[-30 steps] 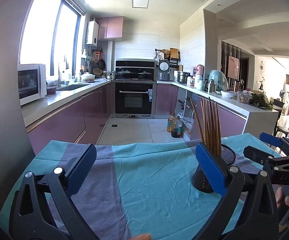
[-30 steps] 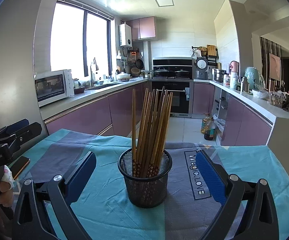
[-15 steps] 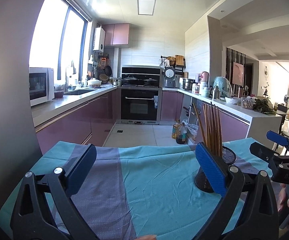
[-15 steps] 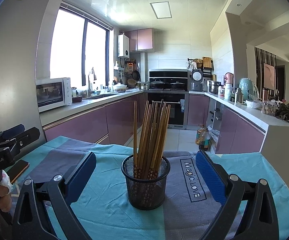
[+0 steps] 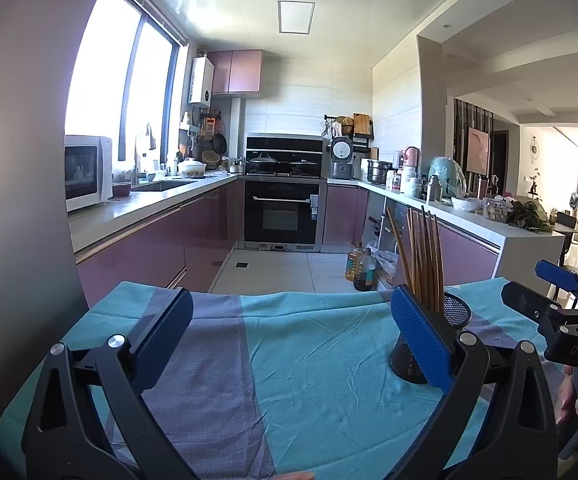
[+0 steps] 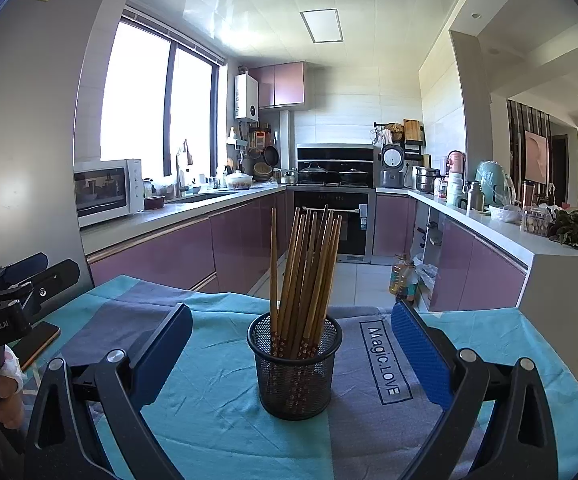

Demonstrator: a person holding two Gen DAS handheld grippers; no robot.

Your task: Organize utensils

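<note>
The worktop (image 6: 217,432), draped in a teal and purple cloth, carries little: a mesh holder (image 6: 295,364) near its middle and a phone (image 6: 39,342) at the far left edge. The right gripper (image 6: 291,354) hangs with jaws spread wide and empty, the holder standing between its blue pads without touching either. The left gripper (image 5: 289,336) is likewise wide open and holds nothing, over bare cloth, with the holder (image 5: 429,344) just behind its right pad. The chopsticks (image 6: 305,276) stand bundled in the holder, leaning slightly right, one nearly upright at the left. By the look of it the sorting is done or nearly so. The risk from here is a careless pad: the holder looks light and top-heavy, so a sideways knock from either gripper could tip it and spill the chopsticks across the cloth.
</note>
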